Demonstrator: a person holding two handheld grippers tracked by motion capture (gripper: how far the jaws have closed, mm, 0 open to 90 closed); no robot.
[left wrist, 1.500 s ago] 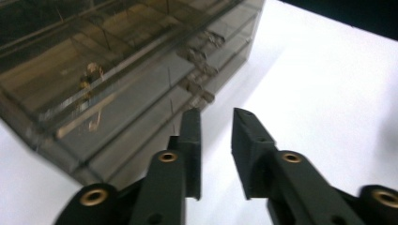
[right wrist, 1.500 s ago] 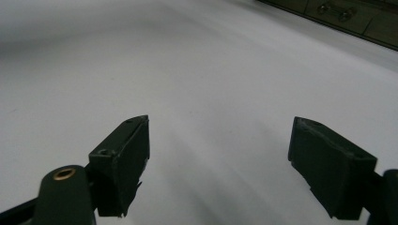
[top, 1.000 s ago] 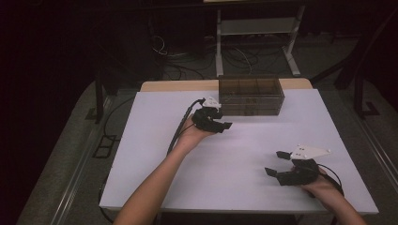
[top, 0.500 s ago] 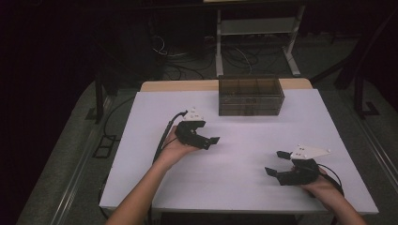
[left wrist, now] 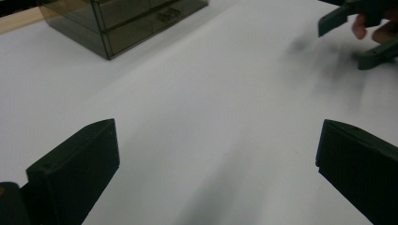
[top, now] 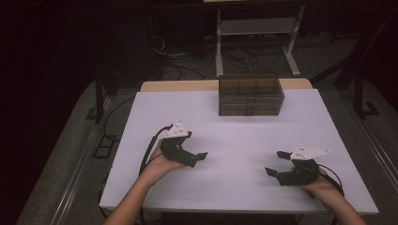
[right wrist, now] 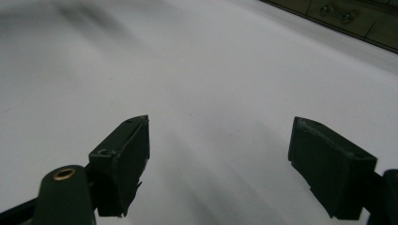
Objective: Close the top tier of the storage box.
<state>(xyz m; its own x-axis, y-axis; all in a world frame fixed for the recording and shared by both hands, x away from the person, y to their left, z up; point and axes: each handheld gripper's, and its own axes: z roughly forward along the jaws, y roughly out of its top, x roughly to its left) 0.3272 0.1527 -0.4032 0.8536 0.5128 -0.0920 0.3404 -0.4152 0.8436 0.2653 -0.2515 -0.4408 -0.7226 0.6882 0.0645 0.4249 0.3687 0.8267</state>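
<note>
Smoky plastic drawer box (top: 251, 95) stands ahead of both grippers, well apart from them, on the white table (top: 234, 136). Left gripper (top: 197, 157) and right gripper (top: 277, 163) hover low, jaws spread wide, holding nothing.

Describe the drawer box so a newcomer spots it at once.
Start at the white table. At the middle of its far edge stands the drawer box, beyond both grippers. It is see-through smoky brown plastic and the one item resting there that no hand holds.
</note>
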